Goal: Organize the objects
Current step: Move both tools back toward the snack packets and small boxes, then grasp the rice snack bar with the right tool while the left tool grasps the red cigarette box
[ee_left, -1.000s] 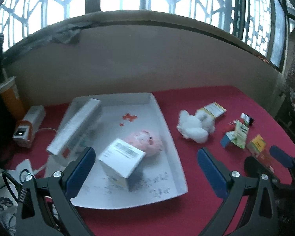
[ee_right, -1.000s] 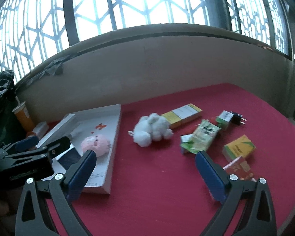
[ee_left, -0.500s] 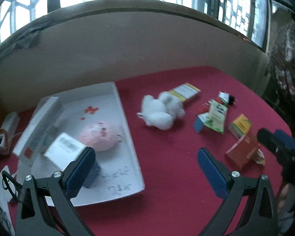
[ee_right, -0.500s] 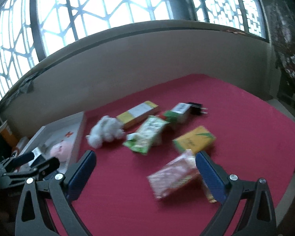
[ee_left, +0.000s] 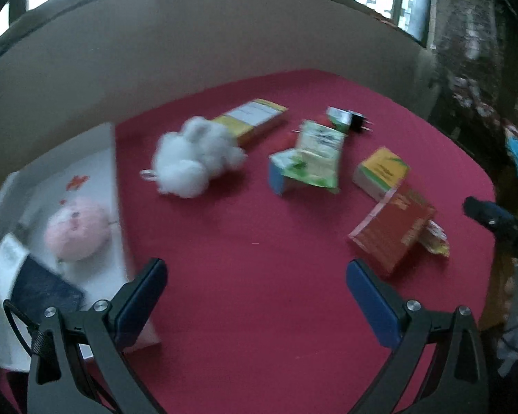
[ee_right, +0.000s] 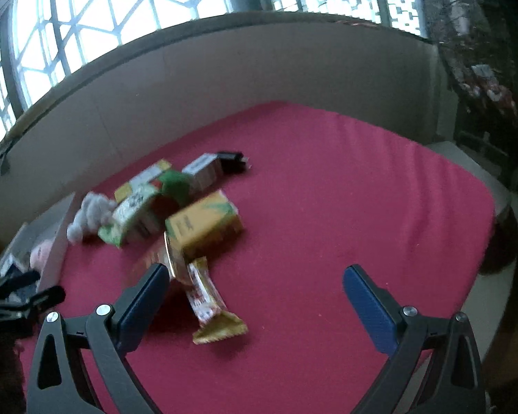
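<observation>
Between both wide-spread, empty tongs [ee_right: 253,286] lies the snack wrapper [ee_right: 210,307]; red box [ee_left: 392,233] beside.

Plush pig [ee_left: 76,233] in tray [ee_left: 112,158] at left; plush rabbit [ee_left: 193,158] right of it; boxes [ee_left: 380,172] farther right.

No legible text on anything.

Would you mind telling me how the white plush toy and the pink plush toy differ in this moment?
The white plush toy lies on the red tablecloth; the pink plush toy sits inside the white tray. The white one looks shaggy, with a small loop at its side; the pink one looks smooth and round. Both are soft toys, untouched by either gripper.
</observation>
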Demonstrator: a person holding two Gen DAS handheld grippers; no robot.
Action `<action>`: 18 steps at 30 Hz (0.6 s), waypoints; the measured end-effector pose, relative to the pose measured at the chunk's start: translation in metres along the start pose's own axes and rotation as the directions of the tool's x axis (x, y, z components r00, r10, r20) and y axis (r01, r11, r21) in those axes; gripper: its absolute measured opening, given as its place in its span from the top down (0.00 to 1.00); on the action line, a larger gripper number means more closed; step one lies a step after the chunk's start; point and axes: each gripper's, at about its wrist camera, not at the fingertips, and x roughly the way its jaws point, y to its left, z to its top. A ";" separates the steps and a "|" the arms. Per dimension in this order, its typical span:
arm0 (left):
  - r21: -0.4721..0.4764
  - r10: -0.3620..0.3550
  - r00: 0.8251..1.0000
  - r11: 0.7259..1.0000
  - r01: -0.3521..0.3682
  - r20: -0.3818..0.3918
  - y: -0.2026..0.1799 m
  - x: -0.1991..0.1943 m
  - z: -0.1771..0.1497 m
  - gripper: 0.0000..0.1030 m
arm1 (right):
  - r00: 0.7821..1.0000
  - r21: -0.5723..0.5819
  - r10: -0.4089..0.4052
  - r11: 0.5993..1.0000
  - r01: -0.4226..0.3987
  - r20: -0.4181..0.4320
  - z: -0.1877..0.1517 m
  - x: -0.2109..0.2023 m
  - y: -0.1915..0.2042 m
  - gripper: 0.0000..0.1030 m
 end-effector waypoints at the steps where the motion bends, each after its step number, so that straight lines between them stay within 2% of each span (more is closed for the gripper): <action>1: 0.021 -0.022 1.000 1.000 0.022 -0.001 -0.004 0.002 0.000 0.00 | 1.000 -0.019 0.011 1.000 -0.011 -0.006 -0.002 0.001 0.001 0.00; 3: 0.079 -0.072 0.997 0.994 0.072 -0.003 -0.016 0.006 -0.001 0.00 | 0.998 -0.081 0.061 0.995 -0.064 -0.033 -0.005 0.007 0.004 0.01; 6: 0.165 -0.133 0.991 0.977 0.133 -0.014 -0.035 0.009 -0.004 0.00 | 0.994 -0.156 0.093 0.983 -0.101 -0.063 -0.010 0.015 0.008 0.01; 10: 0.190 -0.162 0.987 0.968 0.163 -0.023 -0.042 0.013 -0.006 0.00 | 0.988 -0.212 0.114 0.968 -0.133 -0.101 -0.014 0.029 0.017 0.02; 14: 0.206 -0.189 0.981 0.959 0.195 -0.049 -0.045 0.019 -0.005 0.00 | 0.991 -0.344 0.082 0.932 -0.112 -0.102 -0.017 0.043 0.035 0.18; 16: 0.233 -0.212 0.976 0.948 0.219 -0.053 -0.047 0.021 -0.004 0.00 | 0.990 -0.369 0.080 0.922 -0.117 -0.114 -0.018 0.050 0.038 0.24; 18: 0.252 -0.230 0.971 0.937 0.240 -0.066 -0.050 0.026 -0.002 0.00 | 0.987 -0.376 0.080 0.918 -0.127 -0.138 -0.019 0.058 0.039 0.34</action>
